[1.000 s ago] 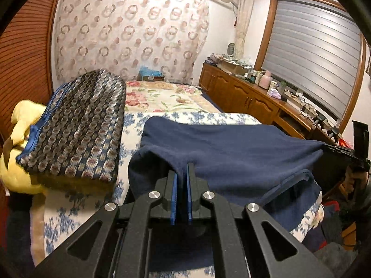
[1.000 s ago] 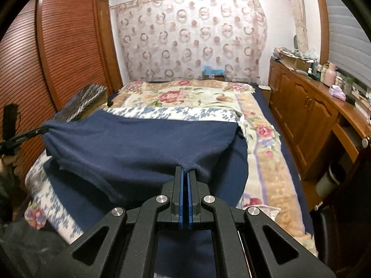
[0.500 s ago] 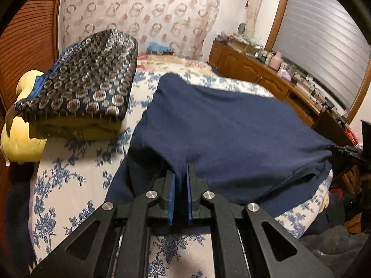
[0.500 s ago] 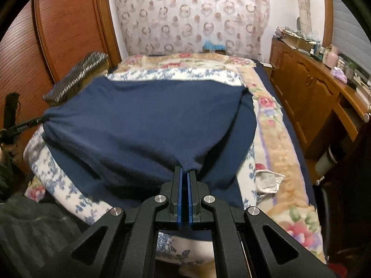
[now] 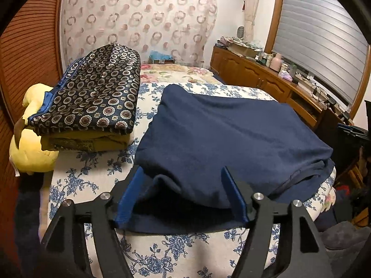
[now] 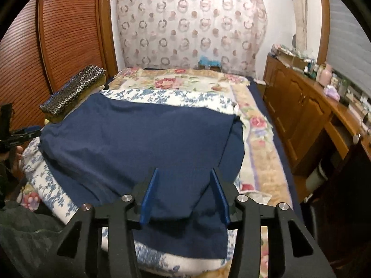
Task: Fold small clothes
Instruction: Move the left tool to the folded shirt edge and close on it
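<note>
The navy garment [image 5: 227,139] lies folded on the bed [image 5: 97,169], on the blue-flowered sheet [image 5: 162,250]. Its top layer is doubled over the lower layer, and the lower layer shows as a darker edge along the near side and the right side of the garment. In the right wrist view the garment [image 6: 143,139] covers most of the near half of the bed, and one edge of it hangs a little over the near edge of the mattress.

There is no real container here; the bed carries everything. Left of the garment, near but apart from it, is a stack of folded clothes [image 5: 92,97]: a dark cloth with round patterns on top, an olive-yellow piece under it. A yellow soft thing [image 5: 30,153] lies against the left side of this stack. Behind the garment is a blanket with roses [image 6: 176,81]. A wooden cabinet [image 6: 299,106] stands to the right of the bed, with bottles and small things on its top.

The left gripper [image 5: 183,192] is low over the near left corner of the garment, pointing along the bed. Its jaws are spread wide, and the cloth corner lies loose between them, not pinched. The right gripper [image 6: 183,194] is at the near right corner in the same pose, jaws also spread, with the cloth lying free between the blue pads [image 6: 148,197].
</note>
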